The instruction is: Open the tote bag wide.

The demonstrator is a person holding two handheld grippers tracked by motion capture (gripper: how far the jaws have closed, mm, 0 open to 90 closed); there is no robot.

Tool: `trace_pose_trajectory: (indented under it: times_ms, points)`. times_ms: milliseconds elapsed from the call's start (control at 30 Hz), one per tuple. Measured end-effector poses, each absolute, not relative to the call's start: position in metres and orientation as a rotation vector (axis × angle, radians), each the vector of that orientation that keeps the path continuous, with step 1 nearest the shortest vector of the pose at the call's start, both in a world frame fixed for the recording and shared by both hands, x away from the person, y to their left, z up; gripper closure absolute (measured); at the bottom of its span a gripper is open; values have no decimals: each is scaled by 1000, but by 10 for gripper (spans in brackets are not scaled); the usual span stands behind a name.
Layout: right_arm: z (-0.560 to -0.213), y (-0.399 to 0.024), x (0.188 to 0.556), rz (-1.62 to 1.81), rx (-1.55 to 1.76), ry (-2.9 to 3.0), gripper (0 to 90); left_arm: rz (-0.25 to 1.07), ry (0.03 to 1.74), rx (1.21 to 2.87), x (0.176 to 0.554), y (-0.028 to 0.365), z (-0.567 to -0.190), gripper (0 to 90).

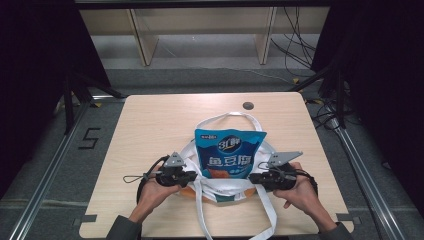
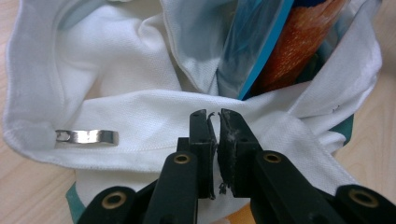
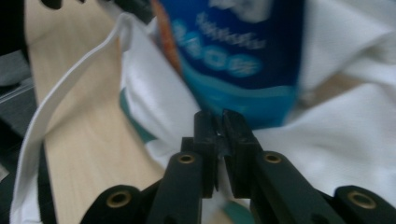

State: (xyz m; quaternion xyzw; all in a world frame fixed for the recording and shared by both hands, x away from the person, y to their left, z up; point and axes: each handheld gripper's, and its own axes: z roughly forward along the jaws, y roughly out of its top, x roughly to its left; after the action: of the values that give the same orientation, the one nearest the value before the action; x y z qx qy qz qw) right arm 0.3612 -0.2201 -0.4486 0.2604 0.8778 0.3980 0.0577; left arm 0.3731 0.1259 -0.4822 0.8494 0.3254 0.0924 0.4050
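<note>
While the blue snack pouch [image 1: 229,154] already stands in the mouth of the white tote bag [image 1: 216,186], with most of it above the cloth, the packing looks roughly half done: the pouch is in, but the bag has yet to be drawn up around it. The bag lies crumpled on the near middle of the bench [image 1: 150,120], its long handles [image 1: 270,210] trailing toward the person.

The left gripper [image 1: 194,175] sits at the bag's left edge. In the left gripper view its jaws are pressed nearly together over the white hem [image 2: 154,121]; whether cloth is pinched between them I cannot tell. The right gripper [image 1: 252,177] is at the bag's right edge, jaws likewise almost closed, right by the pouch's lower corner [image 3: 243,100] and the cloth; a hold is not clear here either.

What is left, I judge, is to grip both rims and raise them.

The bench is pale wood with a dark round plug [image 1: 248,105] near its far edge. Beyond lie grey floor, wooden shelf frames [image 1: 145,40], loose cables [image 1: 300,45] and black curtains.
</note>
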Motion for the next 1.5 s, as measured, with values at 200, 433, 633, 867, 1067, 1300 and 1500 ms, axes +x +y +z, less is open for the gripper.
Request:
trace_pose_trajectory:
  times_ms: [200,433,633,867,1067,1300,1500]
  points:
    - [-489,-193,355,1007,766,2795,876,298,791,2217,370,118,-501,860]
    - [-494,-193,356,1023,789,2774,875,319,802,2216,371,117,-503,865]
    - [-495,-192,362,1039,808,2755,873,381,806,2235,380,114,-503,870]
    - [-495,-192,377,1031,809,2730,872,383,826,2214,398,115,-504,872]
    - [-497,-191,390,1042,831,2682,870,403,846,2209,413,112,-505,872]
    - [-499,-190,407,1046,863,2643,868,406,843,2201,431,112,-505,874]
    - [-498,-188,415,1014,874,2630,867,419,852,2196,440,111,-506,874]
